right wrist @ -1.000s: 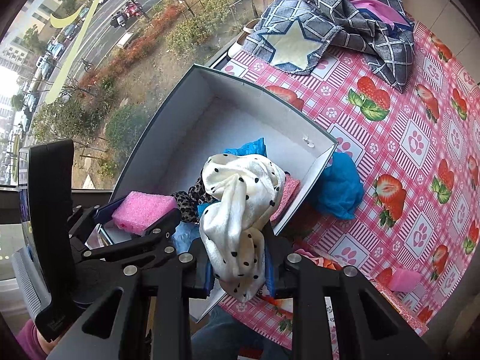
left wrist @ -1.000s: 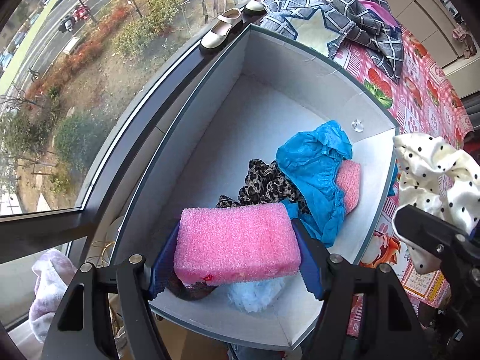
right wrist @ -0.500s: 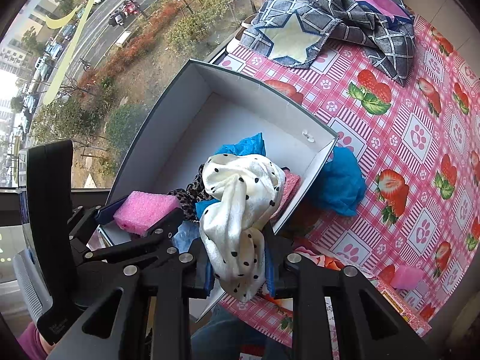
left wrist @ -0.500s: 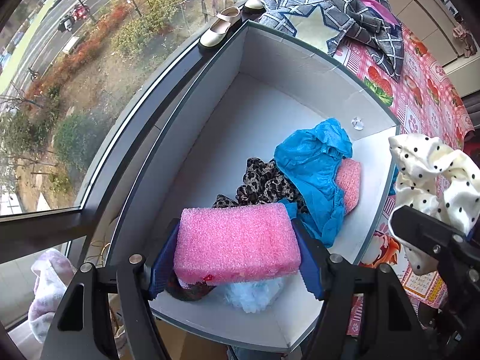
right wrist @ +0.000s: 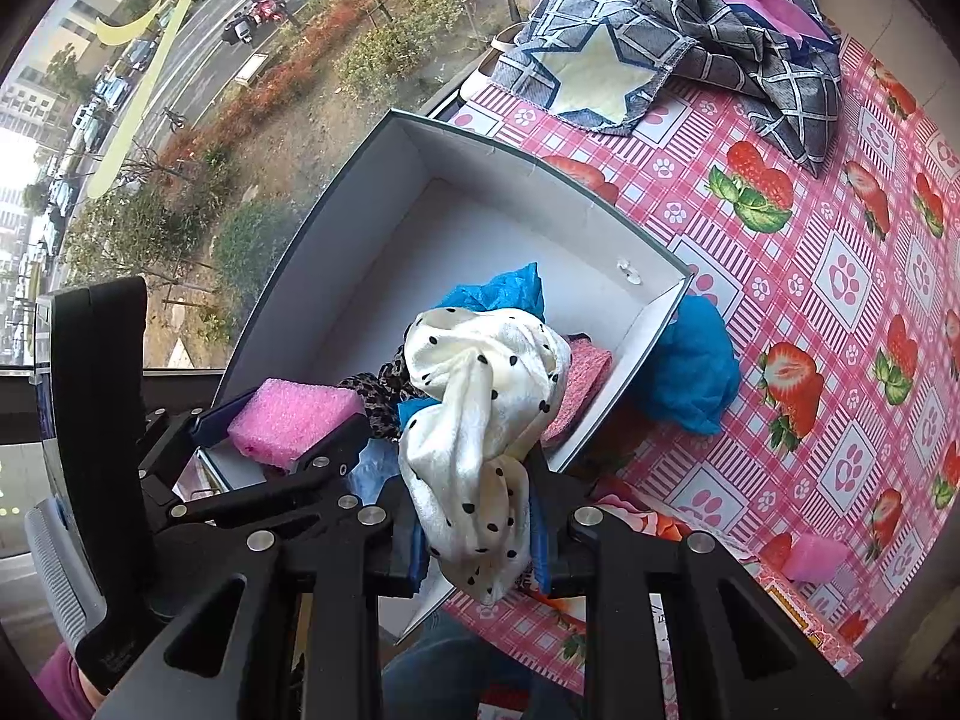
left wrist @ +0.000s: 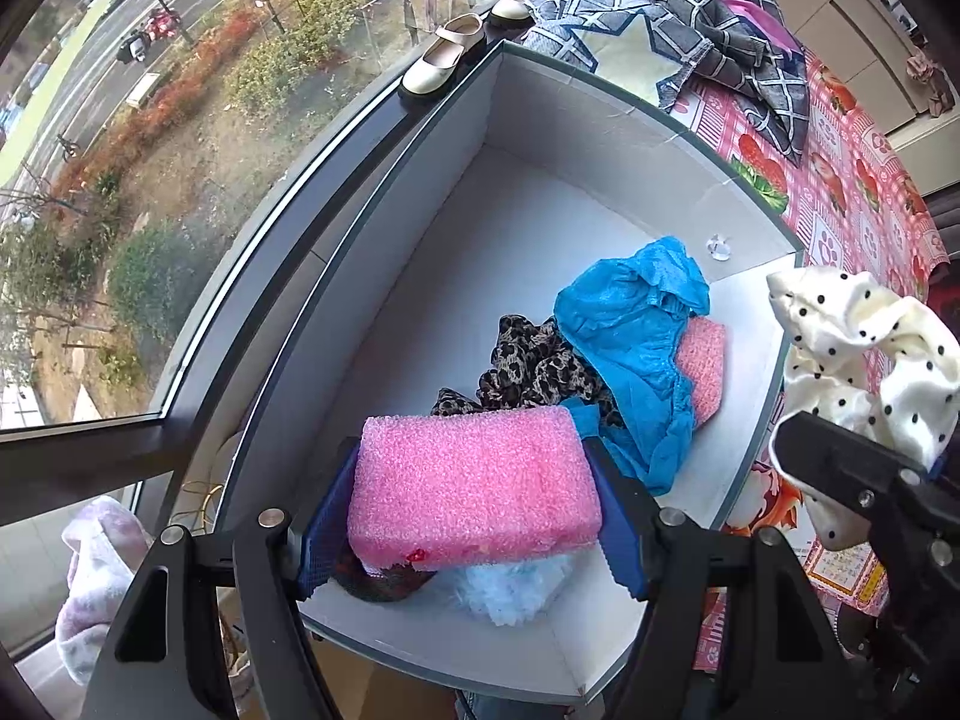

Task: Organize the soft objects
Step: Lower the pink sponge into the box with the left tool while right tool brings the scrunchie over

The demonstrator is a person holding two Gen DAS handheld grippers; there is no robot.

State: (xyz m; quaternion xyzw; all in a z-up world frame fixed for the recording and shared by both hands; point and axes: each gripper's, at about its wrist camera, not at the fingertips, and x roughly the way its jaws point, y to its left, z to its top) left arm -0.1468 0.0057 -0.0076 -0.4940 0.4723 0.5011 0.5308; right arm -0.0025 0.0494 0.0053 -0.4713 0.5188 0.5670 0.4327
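**Box is about half loaded, both claws still full**

Your left claw (left wrist: 474, 501) is closed snugly on the pink foam block (left wrist: 474, 483), holding it over the near end of the white box (left wrist: 576, 120), not dropped yet. Your right claw (right wrist: 478, 540) is pinched on the polka-dot cloth (right wrist: 480, 396), which hangs just outside the box's rim at about 3 o'clock in the left view.

Already in the box: a blue cloth (left wrist: 630, 330), a leopard-print cloth (left wrist: 534, 366), a second pink foam piece (left wrist: 702, 360) and something pale blue and fluffy (left wrist: 510, 591).

Left out on the counter (right wrist: 840, 276): another blue cloth (right wrist: 690, 372) right against the box at 3 o'clock, a small pink foam piece (right wrist: 813, 558) at 4 o'clock, and the star blanket (right wrist: 660, 48) at 12 o'clock. So I'd say you're roughly halfway.
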